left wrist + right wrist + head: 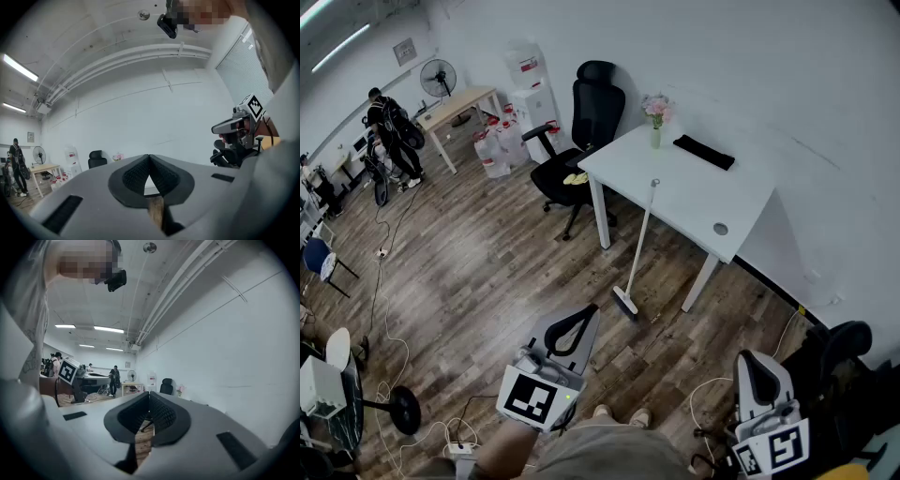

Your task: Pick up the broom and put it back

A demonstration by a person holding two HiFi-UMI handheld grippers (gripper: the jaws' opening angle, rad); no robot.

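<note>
Nearest the camera, the left gripper (581,319) and the right gripper (753,366) are held low, well short of the white desk (698,202). In each gripper view the jaws are seen pressed together with nothing between them.

The broom (639,244) is found leaning against the desk's near edge. Its handle top rests at that edge and its head stands on the wooden floor (487,272) just in front of the desk. It is touched by neither gripper.

The task is judged not begun: approach, grasp, lift and return all remain. No storage place is indicated.

A vase of pink flowers (656,112) and a flat black item (704,152) are noted on the desk's far side, and a black office chair (581,122) at its left end.

A red label is carried by the water dispenser (530,80) beyond the desk, but its print is too small to be read. No brand is legible. Only patterned square markers are seen on the grippers.
</note>
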